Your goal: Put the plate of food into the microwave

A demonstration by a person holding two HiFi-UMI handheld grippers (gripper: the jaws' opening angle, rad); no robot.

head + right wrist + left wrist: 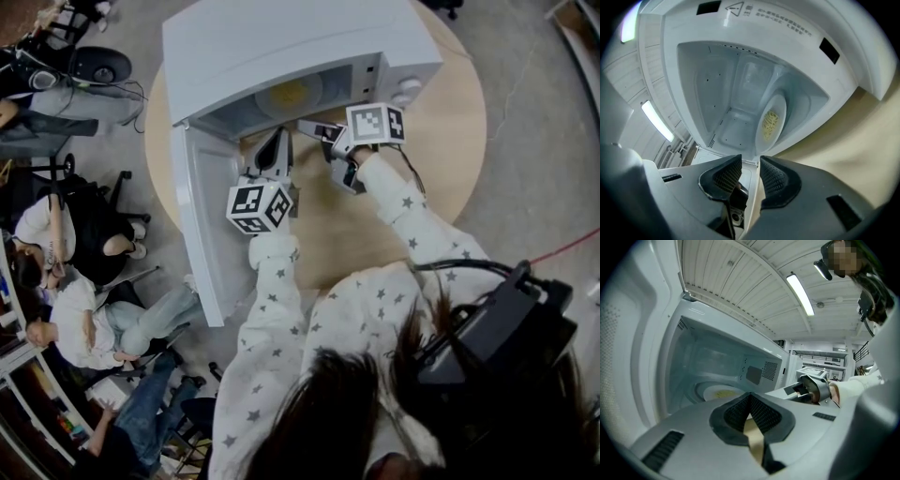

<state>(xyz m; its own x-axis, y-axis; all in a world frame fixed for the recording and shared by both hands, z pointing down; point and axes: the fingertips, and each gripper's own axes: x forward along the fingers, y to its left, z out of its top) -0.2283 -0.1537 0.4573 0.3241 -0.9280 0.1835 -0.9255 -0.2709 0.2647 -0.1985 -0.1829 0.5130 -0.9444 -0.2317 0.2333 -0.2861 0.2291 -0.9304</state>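
Here, one plate of food (772,123) lies inside one microwave (281,47); left gripper (750,396) clenched empty, right gripper (750,160) released.

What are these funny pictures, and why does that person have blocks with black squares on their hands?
A person in starry sleeves holds a grabbing tool in each hand. The patterned blocks are part of the tools. One picture comes from a camera on the person's head, looking down. The other two come from little cameras riding on each tool, looking along its jaws. On the round wooden table stands a white microwave with its door swung open. The plate of yellow food already sits inside. Both tools point at the opening. The left tool has its jaws together, the right tool has its jaws apart, and neither holds anything.
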